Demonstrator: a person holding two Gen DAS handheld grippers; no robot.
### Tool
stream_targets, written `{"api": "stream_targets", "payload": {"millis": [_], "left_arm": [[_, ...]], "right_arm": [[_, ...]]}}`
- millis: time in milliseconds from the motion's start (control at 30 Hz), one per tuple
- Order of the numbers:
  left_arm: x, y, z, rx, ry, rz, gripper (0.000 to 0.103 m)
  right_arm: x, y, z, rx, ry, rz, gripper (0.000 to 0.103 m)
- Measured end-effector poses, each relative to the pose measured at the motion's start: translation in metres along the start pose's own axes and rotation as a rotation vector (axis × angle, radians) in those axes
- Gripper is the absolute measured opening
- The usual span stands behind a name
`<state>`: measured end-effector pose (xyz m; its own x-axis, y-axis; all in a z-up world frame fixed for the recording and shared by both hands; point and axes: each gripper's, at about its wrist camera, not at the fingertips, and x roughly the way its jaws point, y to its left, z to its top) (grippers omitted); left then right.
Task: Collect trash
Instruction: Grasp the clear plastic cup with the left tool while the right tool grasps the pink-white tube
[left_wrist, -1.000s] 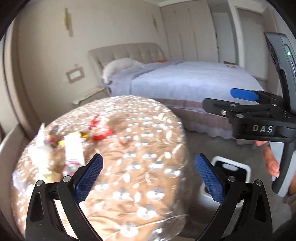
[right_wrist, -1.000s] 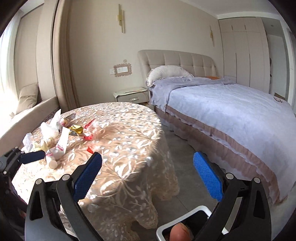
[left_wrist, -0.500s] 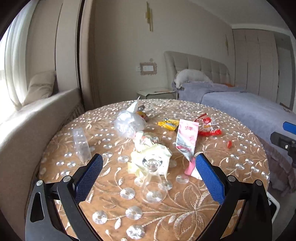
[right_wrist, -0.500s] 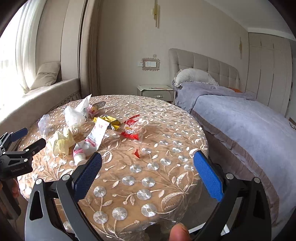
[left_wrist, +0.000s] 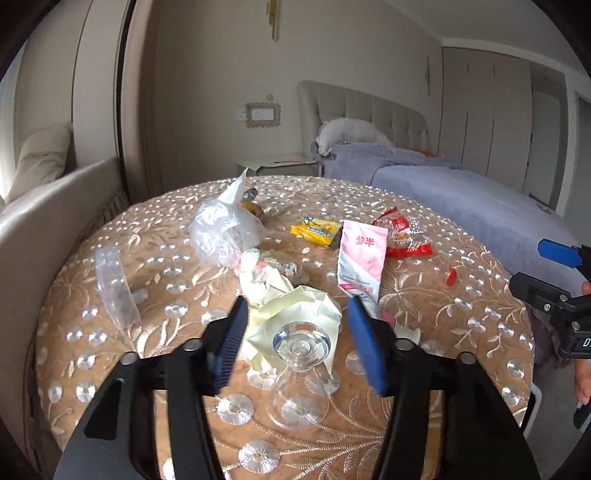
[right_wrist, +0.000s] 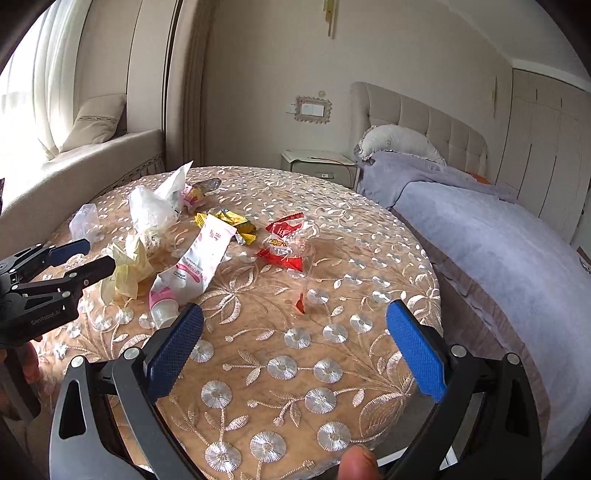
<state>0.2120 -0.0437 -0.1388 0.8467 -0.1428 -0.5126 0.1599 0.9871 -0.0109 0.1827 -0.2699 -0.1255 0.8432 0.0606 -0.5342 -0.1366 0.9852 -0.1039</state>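
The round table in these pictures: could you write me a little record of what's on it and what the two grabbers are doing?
surface: round table, embroidered cloth
litter: pink tube, red wrapper, yellow wrapper, crumpled yellow paper, clear bag, clear cup
left gripper: jaws have just been closing, nothing pinched between them
right gripper: open, empty
collected so far: nothing visibly held

Surfaces: cloth, plastic film, clear plastic.
Tablecloth, lower frame: tan woven cloth, shiny silver embroidery. Stemmed cup, centre bottom: clear, glossy. Bag, upper centre: thin crinkled film. Pink tube: smooth, satin. Red wrapper: glossy foil. Yellow wad: matt, creased. Gripper pads: blue, finely textured.
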Motion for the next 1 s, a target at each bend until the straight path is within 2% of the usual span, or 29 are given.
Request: {"api": "stream_targets", "payload": {"millis": [67, 300, 567, 800, 933, 1000], "left_arm": [[0.006, 0.001, 0.000, 0.002, 0.025, -0.024, 0.023], [-0.017, -0.002, 0.002, 0.015, -0.029, -0.006, 0.023], [-0.051, 0.010, 0.019, 0.008, -0.078, 0.028, 0.023], [-0.064, 0.021, 0.024, -0.001, -0.079, 0.064, 0.023], [-0.069, 0.026, 0.023, -0.005, -0.084, 0.072, 0.023], [-0.070, 0.028, 0.023, -0.012, -0.087, 0.074, 0.023]], "right_arm": [[0.004, 0.001, 0.000, 0.002, 0.010, -0.002, 0.099], [0.010, 0.004, 0.001, 0.010, 0.025, 0.011, 0.099], [0.018, 0.021, 0.008, 0.009, 0.037, 0.112, 0.099], [0.046, 0.058, 0.015, -0.034, 0.086, 0.190, 0.098], [0.070, 0.084, 0.014, -0.088, 0.171, 0.218, 0.087], [0.082, 0.095, 0.013, -0.128, 0.213, 0.209, 0.075]]}}
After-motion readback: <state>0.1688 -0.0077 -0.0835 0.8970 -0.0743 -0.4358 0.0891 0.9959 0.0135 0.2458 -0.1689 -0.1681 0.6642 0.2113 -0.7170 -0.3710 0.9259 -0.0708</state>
